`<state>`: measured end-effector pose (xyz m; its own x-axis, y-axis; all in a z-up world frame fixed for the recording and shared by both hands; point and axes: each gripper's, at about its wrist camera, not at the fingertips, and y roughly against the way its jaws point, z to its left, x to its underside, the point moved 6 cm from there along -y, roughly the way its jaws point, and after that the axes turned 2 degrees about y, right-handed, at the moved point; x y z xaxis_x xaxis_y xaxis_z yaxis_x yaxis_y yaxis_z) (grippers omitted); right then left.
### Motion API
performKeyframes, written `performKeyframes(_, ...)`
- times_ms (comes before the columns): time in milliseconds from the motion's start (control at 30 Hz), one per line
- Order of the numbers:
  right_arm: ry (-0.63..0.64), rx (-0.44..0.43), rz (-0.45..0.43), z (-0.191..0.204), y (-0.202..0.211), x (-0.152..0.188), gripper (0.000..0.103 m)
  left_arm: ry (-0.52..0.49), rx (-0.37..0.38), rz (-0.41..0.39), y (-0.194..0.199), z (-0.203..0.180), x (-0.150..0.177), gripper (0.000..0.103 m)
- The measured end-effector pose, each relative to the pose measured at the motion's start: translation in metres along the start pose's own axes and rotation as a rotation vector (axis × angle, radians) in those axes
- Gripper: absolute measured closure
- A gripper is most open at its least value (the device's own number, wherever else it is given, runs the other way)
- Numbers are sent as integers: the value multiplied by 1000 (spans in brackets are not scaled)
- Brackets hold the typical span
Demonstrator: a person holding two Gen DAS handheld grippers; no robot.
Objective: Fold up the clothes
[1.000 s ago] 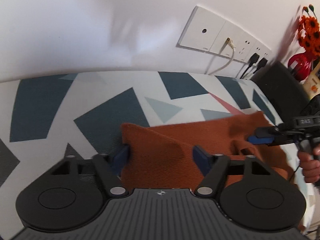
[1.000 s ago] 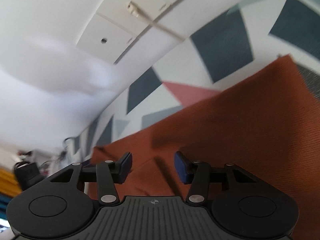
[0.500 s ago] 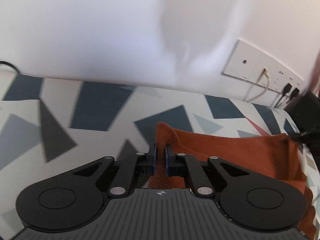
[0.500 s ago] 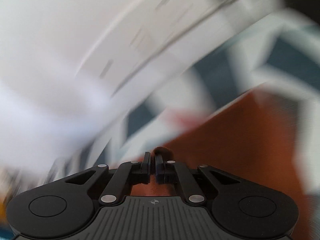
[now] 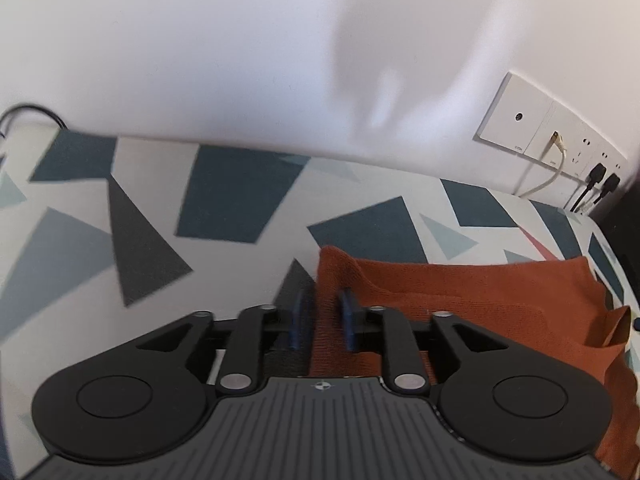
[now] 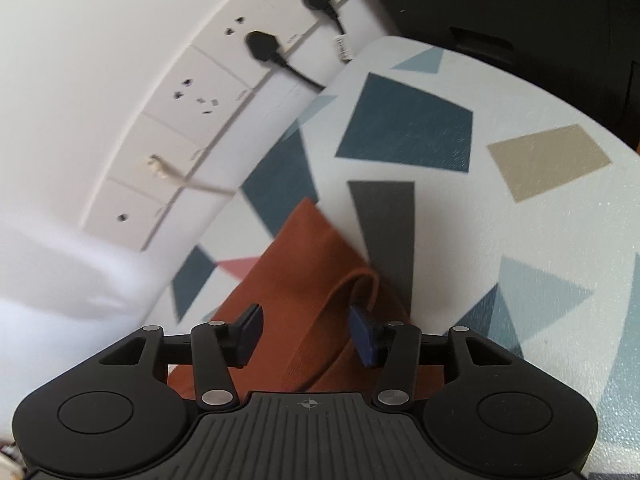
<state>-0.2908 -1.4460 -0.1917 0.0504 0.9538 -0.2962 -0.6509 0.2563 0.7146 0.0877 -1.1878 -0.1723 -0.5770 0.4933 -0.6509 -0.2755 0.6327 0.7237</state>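
A rust-orange garment [image 5: 472, 304] lies on a tablecloth with dark geometric patches [image 5: 224, 216]. In the left wrist view my left gripper [image 5: 323, 320] has its jaws a little apart around the raised left corner of the cloth, whose fold stands between the blue pads. In the right wrist view my right gripper [image 6: 308, 334] is open over the garment's [image 6: 296, 280] right corner, where a curled hem loop lies between the fingers. Neither pad presses the cloth.
A white wall with a row of socket plates [image 6: 192, 120] and black plugs [image 6: 264, 46] runs along the table's far edge. A white cable [image 5: 548, 176] hangs from the sockets. A black object [image 6: 520, 8] stands beyond the table's right end.
Both grippers closed on the garment's corners half a second ago and have now opened. The cloth corners now sit lower, on the table.
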Motion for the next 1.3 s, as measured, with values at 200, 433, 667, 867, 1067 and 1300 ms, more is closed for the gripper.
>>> performKeyframes(200, 103, -107, 70, 26, 6, 15, 57, -182, 51, -63, 22, -15, -15, 32)
performKeyframes(433, 547, -182, 164, 108, -50, 55, 57, -648, 179, 27, -1, -56, -18, 26)
performKeyframes(667, 871, -135, 244, 144, -111, 99, 54, -914, 235, 154, -37, -73, -17, 26)
performKeyframes(867, 912, -168, 178, 157, -102, 102, 95, -879, 231, 140, -40, -59, -17, 27)
performKeyframes(1067, 1045, -202, 46, 178, -75, 106, 96, -792, 209, 80, -34, -38, -19, 74)
performKeyframes(1300, 923, -188, 45, 186, -107, 95, 103, -756, 154, 12, -25, -24, -21, 93)
